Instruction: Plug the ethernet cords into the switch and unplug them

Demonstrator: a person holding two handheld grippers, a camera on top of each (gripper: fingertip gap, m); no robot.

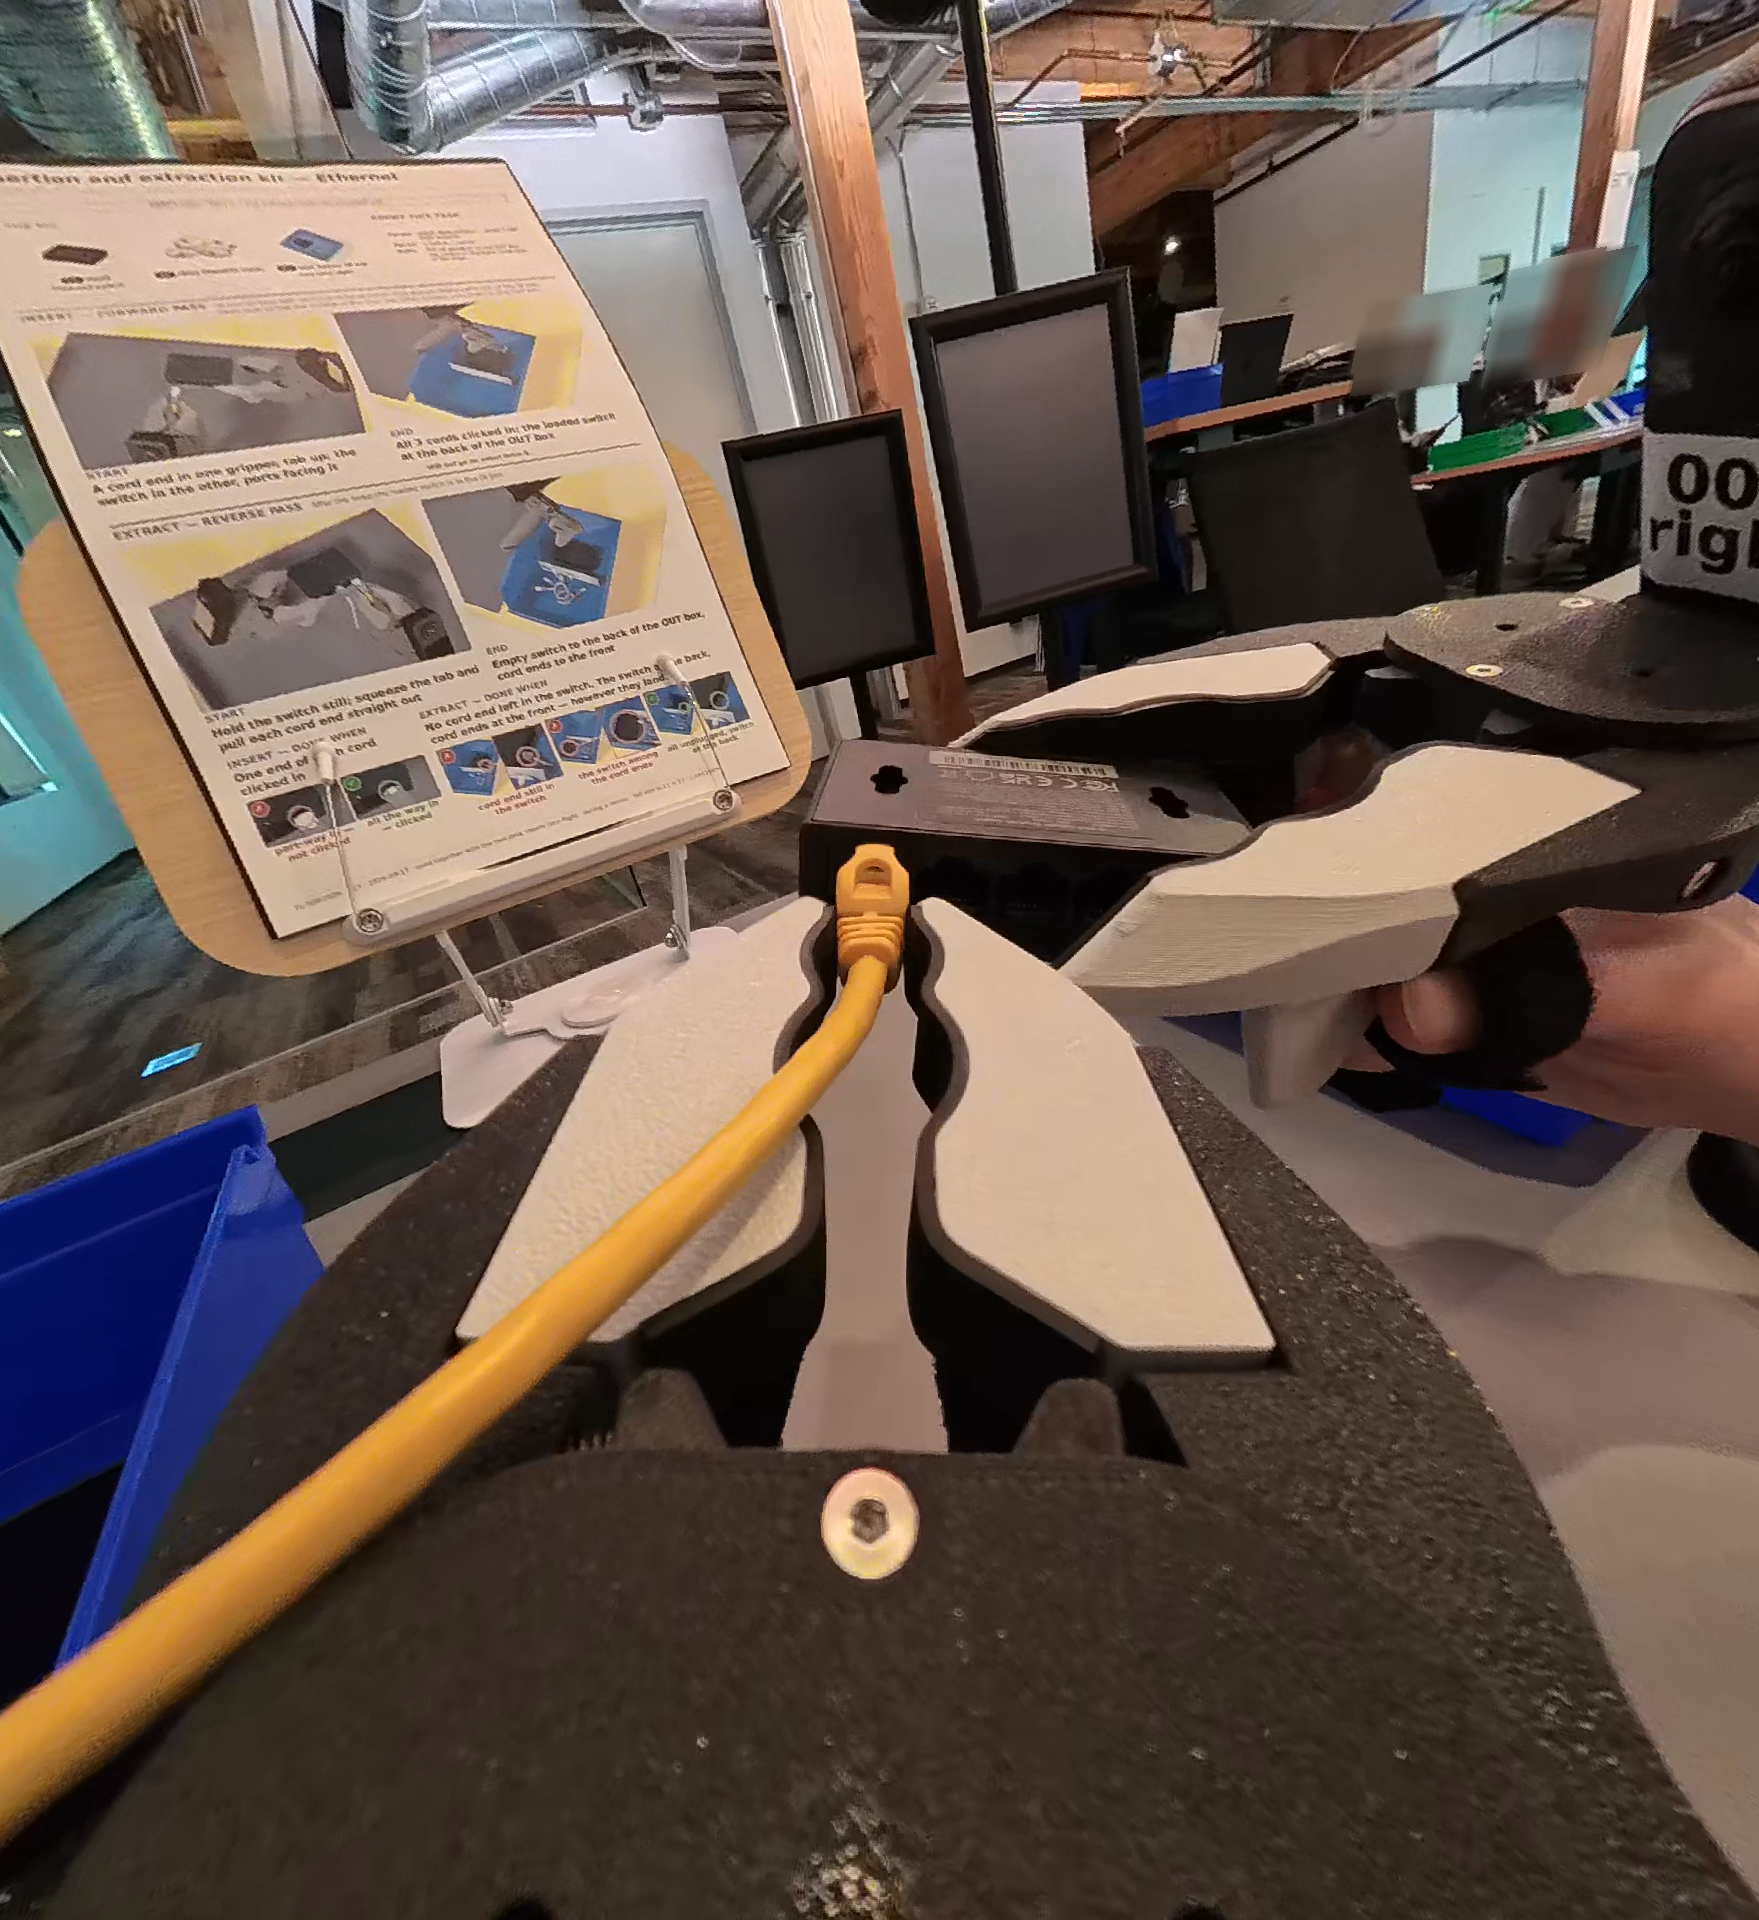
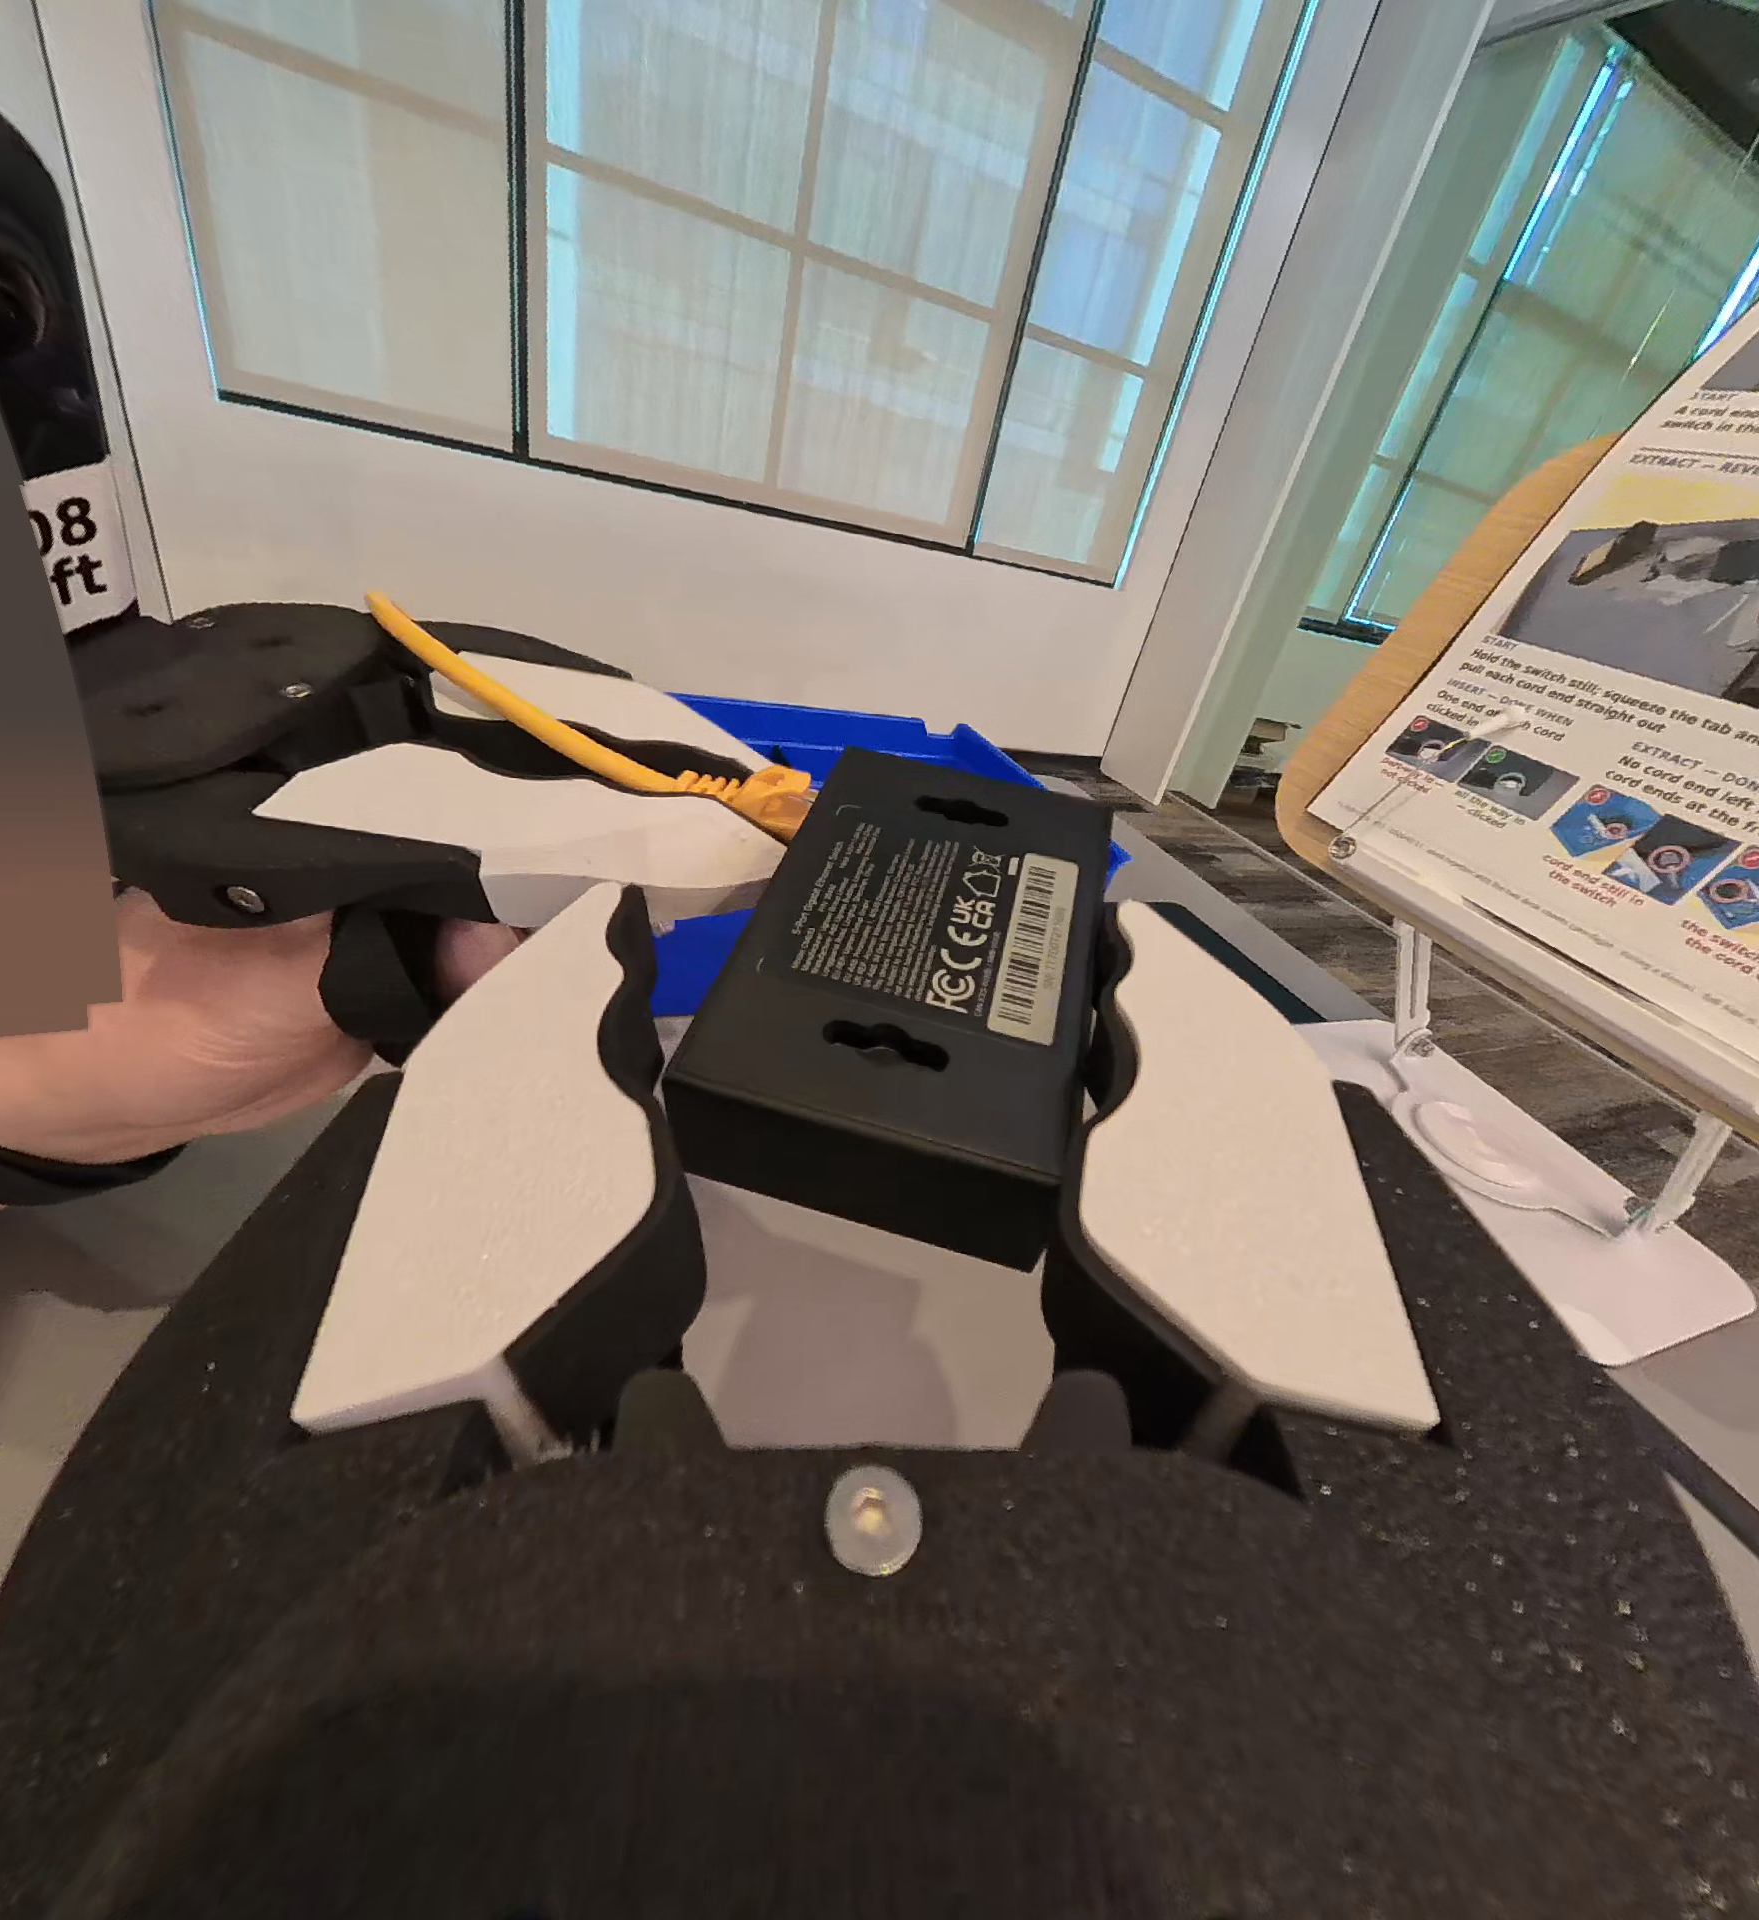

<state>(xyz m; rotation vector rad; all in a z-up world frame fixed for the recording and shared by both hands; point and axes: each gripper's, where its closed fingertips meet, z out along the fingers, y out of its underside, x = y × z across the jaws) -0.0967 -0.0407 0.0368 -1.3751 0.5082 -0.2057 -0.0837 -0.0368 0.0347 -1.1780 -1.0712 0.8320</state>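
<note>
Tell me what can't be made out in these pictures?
- Switch ports: dark in the left wrist view, faced away in the right wrist view.
- Whether the yellow plug is seated: left hand-held gripper fingertips cover it.
- Cord's far end: cut off at the left view's edge.
- Blue bin contents: hidden behind the switch, right view.

Cannot see the tip of the yellow plug (image 1: 870, 883) where it meets the black switch (image 1: 1000, 821); too dark there to tell whether in a port or just touching. Cannot make out the ports on the switch face. Yellow cord (image 1: 387, 1455) cut off at the 8 o'clock edge of the left wrist view. Paper sheet (image 2: 1675, 727) on its stand cut off at the 3 o'clock edge of the right wrist view. Blurred patches at 2 o'clock in the left wrist view and at 9 o'clock in the right wrist view. Blue bin (image 2: 833, 727) mostly hidden behind the switch (image 2: 916, 997).
</note>
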